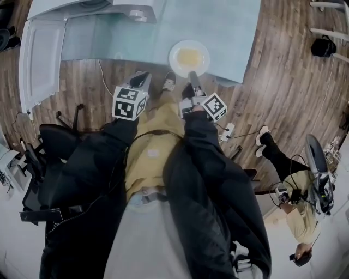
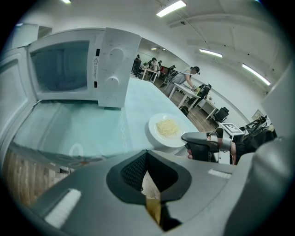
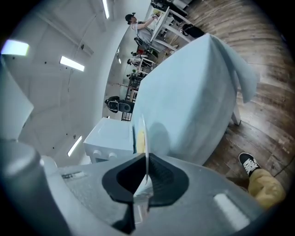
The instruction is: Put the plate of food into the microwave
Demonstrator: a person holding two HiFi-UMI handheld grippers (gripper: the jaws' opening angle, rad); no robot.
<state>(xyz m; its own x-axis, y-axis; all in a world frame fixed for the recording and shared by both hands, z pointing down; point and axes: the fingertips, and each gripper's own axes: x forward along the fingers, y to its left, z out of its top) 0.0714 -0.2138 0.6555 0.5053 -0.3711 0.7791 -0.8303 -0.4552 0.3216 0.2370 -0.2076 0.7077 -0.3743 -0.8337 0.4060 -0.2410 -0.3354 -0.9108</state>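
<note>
A white plate (image 1: 188, 57) of yellow food sits near the front edge of the light-blue table (image 1: 234, 32). My right gripper (image 1: 192, 74) is shut on the plate's near rim. In the right gripper view the plate (image 3: 141, 133) shows edge-on between the pads of the right gripper (image 3: 146, 161). The white microwave (image 1: 92, 6) stands at the back left, its door (image 1: 38, 60) swung wide open. In the left gripper view the microwave (image 2: 64, 64) shows an empty cavity, with the plate (image 2: 167, 129) to its right. My left gripper (image 1: 143, 77) hovers at the table's edge left of the plate, its jaws together and empty.
A black office chair (image 1: 49, 147) stands at my left and a power strip (image 1: 226, 131) lies on the wood floor by my right leg. Another person (image 1: 297, 212) is at the lower right. Desks with people (image 2: 186, 78) fill the room behind the table.
</note>
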